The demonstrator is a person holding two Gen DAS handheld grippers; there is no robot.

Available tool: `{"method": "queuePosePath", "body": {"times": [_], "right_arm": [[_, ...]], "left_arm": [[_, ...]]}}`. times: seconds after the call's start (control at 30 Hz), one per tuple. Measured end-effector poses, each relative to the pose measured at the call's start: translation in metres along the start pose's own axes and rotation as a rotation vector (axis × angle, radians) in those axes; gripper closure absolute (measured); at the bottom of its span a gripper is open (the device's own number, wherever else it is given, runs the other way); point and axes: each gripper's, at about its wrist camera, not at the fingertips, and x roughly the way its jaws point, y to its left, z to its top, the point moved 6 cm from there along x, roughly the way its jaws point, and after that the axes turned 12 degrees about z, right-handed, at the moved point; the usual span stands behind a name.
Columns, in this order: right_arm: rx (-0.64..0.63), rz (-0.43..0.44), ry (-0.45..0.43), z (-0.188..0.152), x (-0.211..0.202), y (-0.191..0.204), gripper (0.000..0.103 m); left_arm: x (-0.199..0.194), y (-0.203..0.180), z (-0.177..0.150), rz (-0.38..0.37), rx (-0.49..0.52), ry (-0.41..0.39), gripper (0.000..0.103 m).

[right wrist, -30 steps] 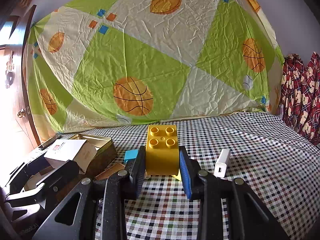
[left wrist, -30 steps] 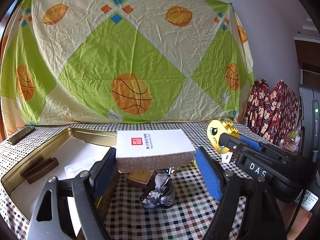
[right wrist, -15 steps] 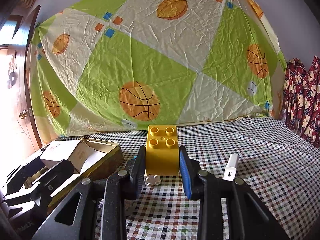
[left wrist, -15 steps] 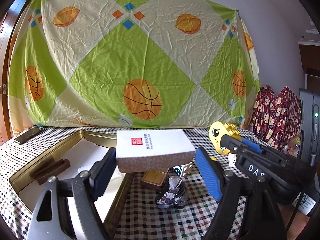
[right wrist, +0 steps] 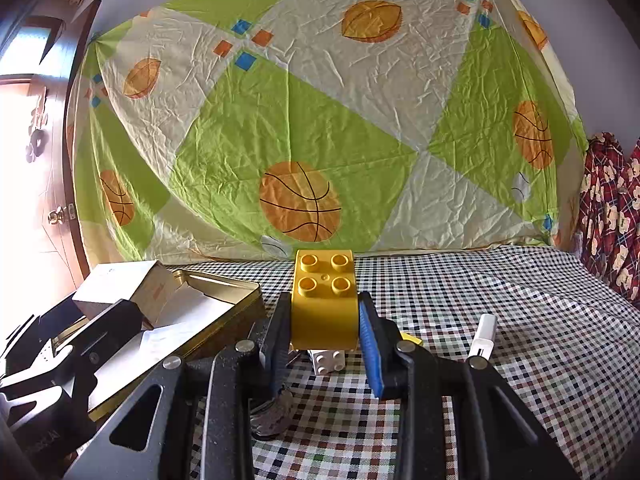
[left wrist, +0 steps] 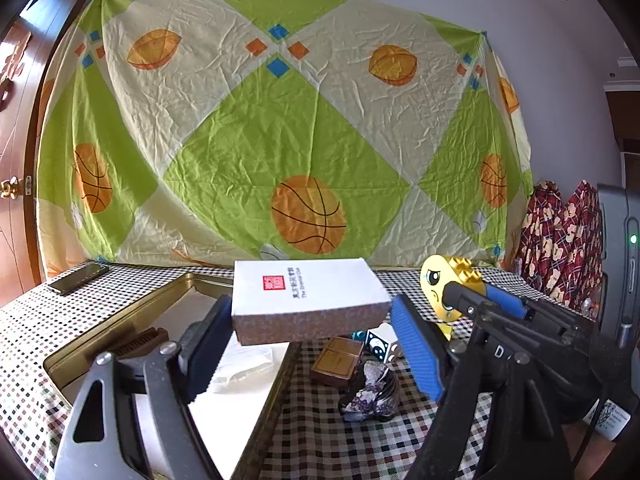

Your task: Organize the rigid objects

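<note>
**Left wrist view: a boxed load and a toy brick held above the checked table**

Left wrist camera: the left gripper [left wrist: 310, 336] grips a white box [left wrist: 308, 300] by its short ends, both pads pressed to its sides, holding it level over the near corner of the gold tin tray [left wrist: 132, 320]. Right wrist camera: the right gripper [right wrist: 324, 332] is closed on a yellow toy brick [right wrist: 323, 300], studs up, clear of the checked tablecloth [right wrist: 520, 320].

Below the box lie a small brown tin [left wrist: 338, 362], a purple crystal rock [left wrist: 370, 394] and a dice-like cube [left wrist: 378, 346]; a white block [right wrist: 329, 360] sits under the brick, and a white charger [right wrist: 483, 334] stands just beside the right finger. A brown comb [left wrist: 138, 340] rests inside the tray, a phone [left wrist: 78, 278] at the table's far left.

The box looks light, stiff cardboard; too hard a squeeze could dent its walls, so the end faces are the sound hold. The brick appears hard, smooth plastic, light, likely to slip unless pinched on its flat sides, as now. Both seem bound for the tray.
</note>
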Motion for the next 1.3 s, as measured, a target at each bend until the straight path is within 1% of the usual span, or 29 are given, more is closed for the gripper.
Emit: {"method": "queuePosePath", "body": {"times": [0.13, 0.3, 1.0, 1.3], "right_arm": [[-0.02, 0.019, 0.003, -0.001, 0.002, 0.011, 0.069], [-0.029, 0.029, 0.0, -0.001, 0.002, 0.016, 0.069], [-0.058, 0.072, -0.017, 0.0, -0.001, 0.038, 0.069], [-0.078, 0.083, -0.009, -0.001, 0.001, 0.049, 0.069]], "left_arm": [[-0.003, 0.002, 0.001, 0.012, 0.006, -0.018, 0.024], [-0.005, 0.012, 0.002, 0.022, -0.012, -0.026, 0.024], [-0.009, 0.03, 0.003, 0.024, -0.059, -0.034, 0.023], [-0.01, 0.048, 0.005, 0.05, -0.081, -0.033, 0.024]]}}
